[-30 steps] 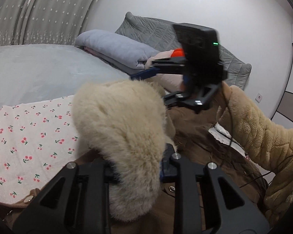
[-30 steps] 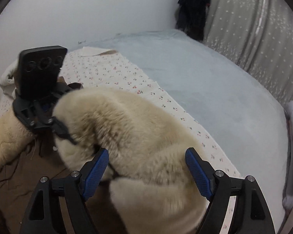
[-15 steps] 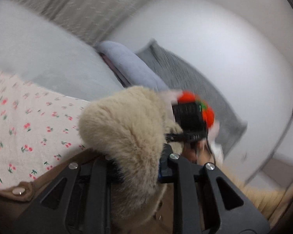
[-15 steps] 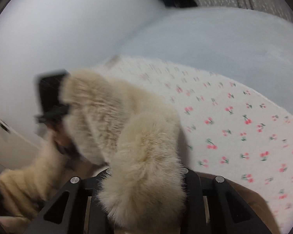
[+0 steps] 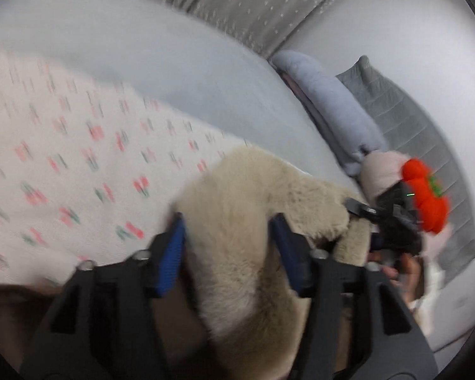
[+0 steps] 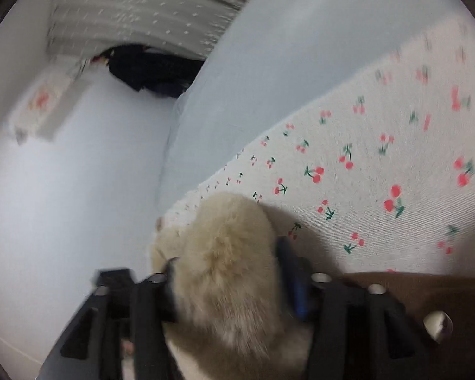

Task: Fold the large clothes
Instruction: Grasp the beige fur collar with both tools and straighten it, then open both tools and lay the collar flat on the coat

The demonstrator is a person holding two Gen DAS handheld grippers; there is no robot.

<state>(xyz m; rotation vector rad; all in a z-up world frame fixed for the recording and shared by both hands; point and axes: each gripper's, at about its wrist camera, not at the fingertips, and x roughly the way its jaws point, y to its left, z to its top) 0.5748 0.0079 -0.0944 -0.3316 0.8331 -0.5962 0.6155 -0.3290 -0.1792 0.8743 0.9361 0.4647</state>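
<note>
Your left gripper is opening, its blue pads standing clear on either side of the cream fur trim that lies between them, so nothing is pinched there. Your right gripper is opening too, the same fur trim bulging up between its fingers; whether the pads still press on it you cannot tell from the blur. At 4 o'clock in the right wrist view, the brown coat with a pale button lies on the bed. Beyond the fur, the cherry-print sheet spreads towards 10 o'clock, over the grey bed cover. In the left wrist view, at 3 o'clock, your other gripper's body shows beside an orange plush toy. Further off, a pale blue pillow and a quilted grey cushion rest against the wall, with the curtain at 12 o'clock.
</note>
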